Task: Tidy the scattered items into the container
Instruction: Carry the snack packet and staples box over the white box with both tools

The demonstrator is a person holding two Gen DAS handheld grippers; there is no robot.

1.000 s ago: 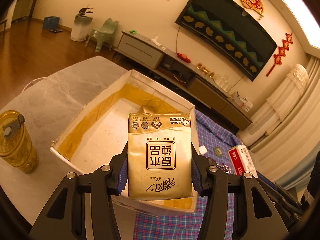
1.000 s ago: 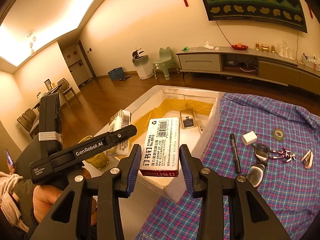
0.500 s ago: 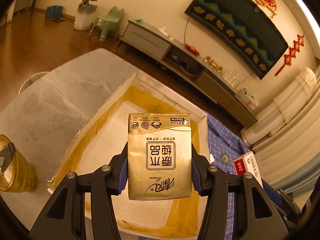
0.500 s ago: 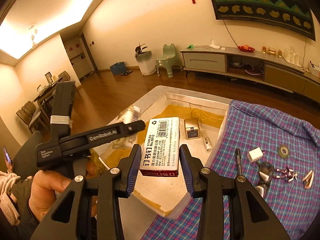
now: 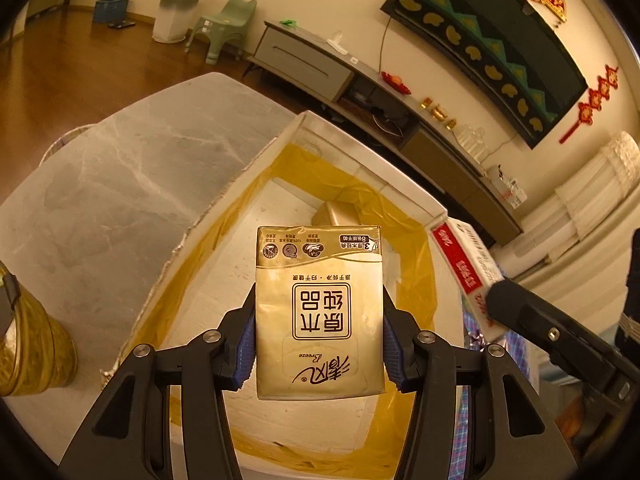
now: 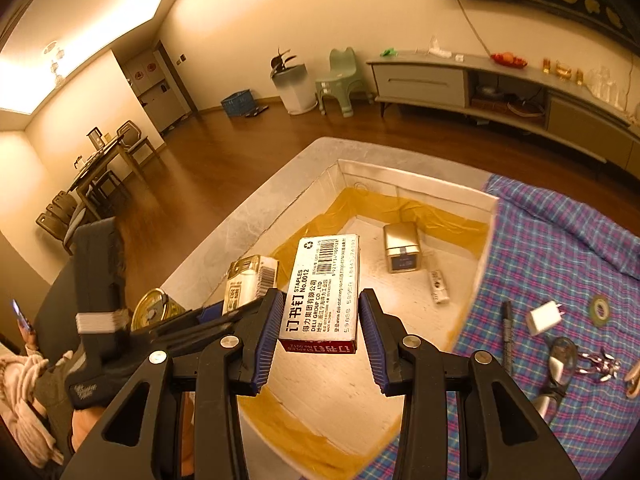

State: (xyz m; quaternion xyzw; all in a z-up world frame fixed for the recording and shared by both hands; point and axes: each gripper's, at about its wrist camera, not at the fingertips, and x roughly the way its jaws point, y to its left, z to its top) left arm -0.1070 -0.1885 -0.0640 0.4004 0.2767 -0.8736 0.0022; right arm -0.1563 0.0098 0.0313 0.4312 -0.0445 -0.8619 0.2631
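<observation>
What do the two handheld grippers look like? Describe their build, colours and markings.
Both grippers, left and right, have matte black plastic arms with triangular cut-outs and silver screw heads, ending in ribbed blue pads. In the right view, the left tool's upright black handle carries a pale wrapped band and small white lettering.

— Where are the packs?
— The gold tissue pack [image 5: 319, 312] and white staples box [image 6: 324, 292] both hang above the white box [image 6: 416, 184].
— Inside it?
— A small gold box [image 6: 401, 249] upright at the far end, a little tube [image 6: 438, 286] flat beside it.
</observation>
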